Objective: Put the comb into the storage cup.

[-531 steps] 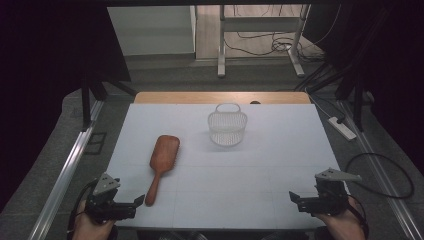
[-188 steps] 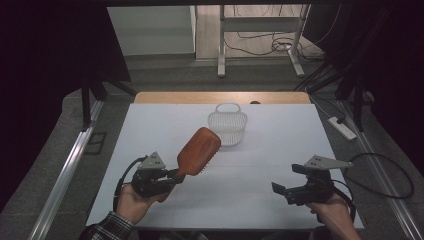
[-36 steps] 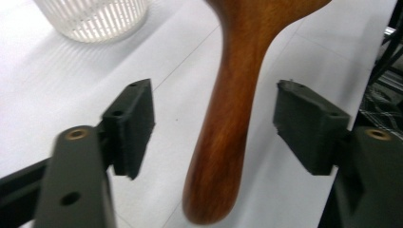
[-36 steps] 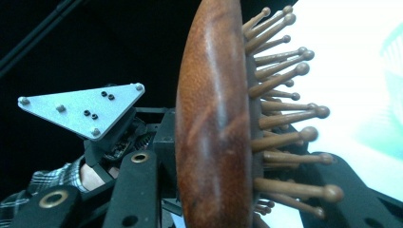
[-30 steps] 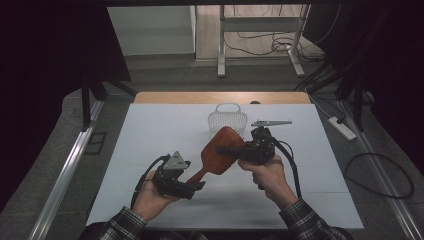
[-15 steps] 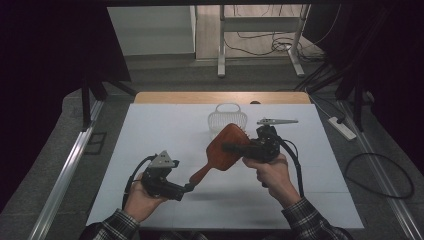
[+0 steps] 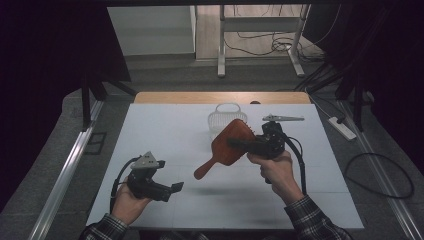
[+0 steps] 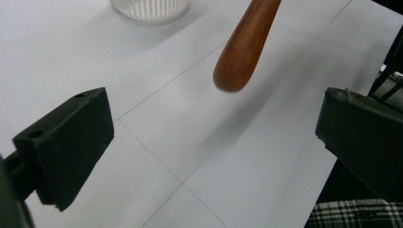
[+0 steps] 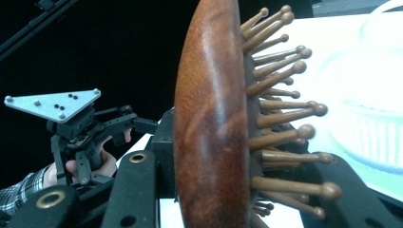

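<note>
A brown wooden hairbrush (image 7: 231, 145) hangs in the air over the white table (image 7: 165, 130). My right gripper (image 7: 248, 144) is shut on its head, bristles facing away from me. In the right gripper view the brush head (image 9: 209, 118) stands edge-on between the two black jaws of the right gripper (image 9: 237, 190). My left gripper (image 7: 172, 188) is low at the front left, apart from the brush handle (image 7: 201, 172). Its jaws have just been opening and stand wide, with nothing between them. In the left gripper view the handle's end (image 8: 240, 52) floats ahead of the left gripper (image 8: 214, 123).
A small clear ribbed basket (image 7: 225, 119) stands on the table behind the brush and is also seen as the basket (image 8: 149, 7) and the basket (image 9: 375, 128). A wooden strip (image 7: 220, 97) edges the table's far side. Table legs and cables lie on the floor beyond.
My left gripper has let go of the brush handle, opened wider and drawn back to the left. The right gripper keeps the brush head, nearly in place.
</note>
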Demonstrator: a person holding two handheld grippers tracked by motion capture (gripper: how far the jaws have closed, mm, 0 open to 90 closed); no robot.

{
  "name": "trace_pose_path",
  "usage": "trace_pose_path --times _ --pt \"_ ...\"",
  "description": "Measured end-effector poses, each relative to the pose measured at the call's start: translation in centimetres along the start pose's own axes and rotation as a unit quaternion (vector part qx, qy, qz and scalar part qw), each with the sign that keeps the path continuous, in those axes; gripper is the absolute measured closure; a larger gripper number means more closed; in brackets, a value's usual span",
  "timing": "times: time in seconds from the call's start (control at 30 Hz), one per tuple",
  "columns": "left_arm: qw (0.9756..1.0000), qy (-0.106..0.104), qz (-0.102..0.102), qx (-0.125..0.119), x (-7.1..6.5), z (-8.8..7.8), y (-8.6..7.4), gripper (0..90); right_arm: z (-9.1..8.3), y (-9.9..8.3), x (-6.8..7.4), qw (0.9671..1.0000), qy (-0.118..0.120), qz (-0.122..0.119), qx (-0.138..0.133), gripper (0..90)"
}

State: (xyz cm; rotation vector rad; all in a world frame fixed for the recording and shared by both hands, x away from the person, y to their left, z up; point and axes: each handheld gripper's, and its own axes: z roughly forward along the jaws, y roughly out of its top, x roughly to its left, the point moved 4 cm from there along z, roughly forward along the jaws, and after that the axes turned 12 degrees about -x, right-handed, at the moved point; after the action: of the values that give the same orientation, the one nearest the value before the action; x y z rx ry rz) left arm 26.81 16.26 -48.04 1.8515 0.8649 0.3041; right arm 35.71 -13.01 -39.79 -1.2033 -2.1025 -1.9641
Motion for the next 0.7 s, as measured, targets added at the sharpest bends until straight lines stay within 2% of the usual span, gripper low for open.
trace_pose_path --times 0.23,0.43,0.7 --pt "0.9995 0.021 0.022 -0.008 -0.2 -1.1 -0.8 0.0 -0.1 0.6 -0.2 0.9999 -0.007 -0.001 -0.008 55.5" --pt "0.9995 0.026 0.017 -0.009 0.0 -1.8 -1.5 0.0 -0.3 1.0 -0.6 0.9998 -0.015 0.000 -0.015 55.4" --pt "0.9984 0.055 0.013 0.000 0.7 -3.1 -2.4 0.0 -0.8 1.7 -0.9 0.9993 -0.025 -0.002 -0.027 55.4"
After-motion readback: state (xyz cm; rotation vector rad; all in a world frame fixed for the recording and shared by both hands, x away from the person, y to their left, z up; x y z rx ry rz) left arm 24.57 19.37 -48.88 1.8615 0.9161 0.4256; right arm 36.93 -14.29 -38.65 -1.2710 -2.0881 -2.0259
